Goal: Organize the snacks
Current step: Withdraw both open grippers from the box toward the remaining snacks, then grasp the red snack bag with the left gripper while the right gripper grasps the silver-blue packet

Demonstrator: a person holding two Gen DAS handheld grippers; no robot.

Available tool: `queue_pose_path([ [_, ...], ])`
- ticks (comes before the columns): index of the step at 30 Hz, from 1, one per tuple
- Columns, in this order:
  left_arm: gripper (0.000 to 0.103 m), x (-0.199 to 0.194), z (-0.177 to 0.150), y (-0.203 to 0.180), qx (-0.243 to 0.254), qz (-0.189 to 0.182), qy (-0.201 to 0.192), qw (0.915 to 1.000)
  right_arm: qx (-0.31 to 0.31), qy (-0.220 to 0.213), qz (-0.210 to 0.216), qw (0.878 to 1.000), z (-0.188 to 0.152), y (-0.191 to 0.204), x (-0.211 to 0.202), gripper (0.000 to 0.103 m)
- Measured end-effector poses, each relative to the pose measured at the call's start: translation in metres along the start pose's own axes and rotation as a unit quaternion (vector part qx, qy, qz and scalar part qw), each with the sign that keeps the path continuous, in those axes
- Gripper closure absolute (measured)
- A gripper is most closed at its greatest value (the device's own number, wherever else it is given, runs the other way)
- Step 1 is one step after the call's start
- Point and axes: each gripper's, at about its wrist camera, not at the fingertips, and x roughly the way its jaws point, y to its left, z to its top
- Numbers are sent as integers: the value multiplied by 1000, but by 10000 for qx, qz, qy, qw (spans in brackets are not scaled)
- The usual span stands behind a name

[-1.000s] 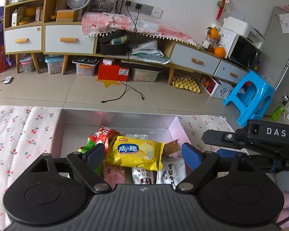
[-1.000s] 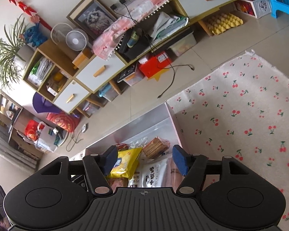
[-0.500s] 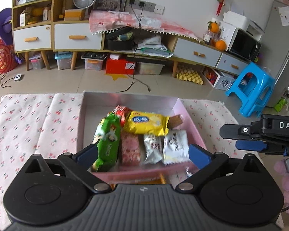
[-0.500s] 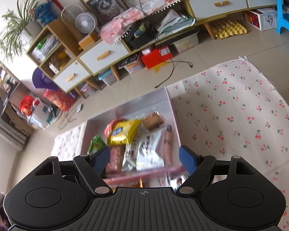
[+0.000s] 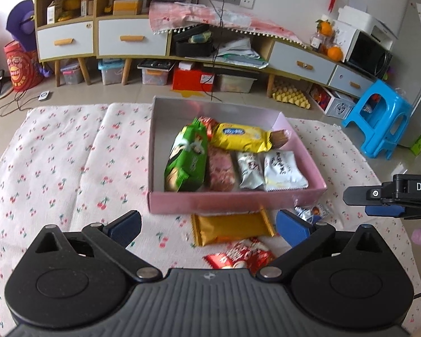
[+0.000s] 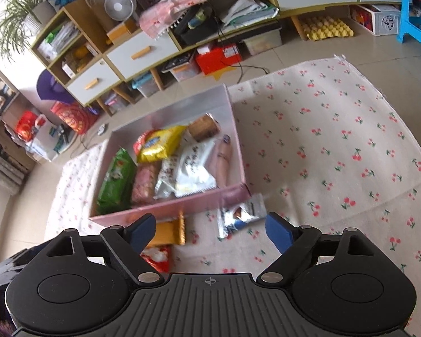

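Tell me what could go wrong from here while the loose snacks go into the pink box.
The gold packet lies tight against the pink box wall, so a finger of the open left gripper may shove the box. The box is crowded, so an added pack could slide off the pile. The right gripper, also open, is close by; they might collide.

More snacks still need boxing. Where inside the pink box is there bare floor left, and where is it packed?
Inside the pink cardboard box, bare floor shows along the far wall and in the far left corner, behind the green snack bag and yellow biscuit packet. The near half is packed edge to edge, from that bag to the white wrapped snack.
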Motion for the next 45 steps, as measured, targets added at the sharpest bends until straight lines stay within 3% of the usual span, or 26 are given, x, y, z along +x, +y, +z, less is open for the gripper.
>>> queue_pose_path([
  [6, 1, -1, -18, 5, 402, 197, 34, 9990, 61, 275, -269, 9992, -14, -15, 15, 16],
  [19, 5, 22, -34, -1, 793, -138, 525, 9954, -47, 539, -719, 9959, -17, -31, 36, 16],
  [30, 29, 36, -36, -14, 1063, -360, 804, 9904, -448, 660, -900, 9927, -15, -18, 61, 16],
  [34, 30, 42, -34, -16, 1038, -513, 885, 9893, -620, 593, -915, 9921, -13, -12, 67, 14],
  [45, 61, 45, -29, -29, 1077, -786, 1051, 9855, -932, 372, -916, 9907, -10, -1, 77, 18],
])
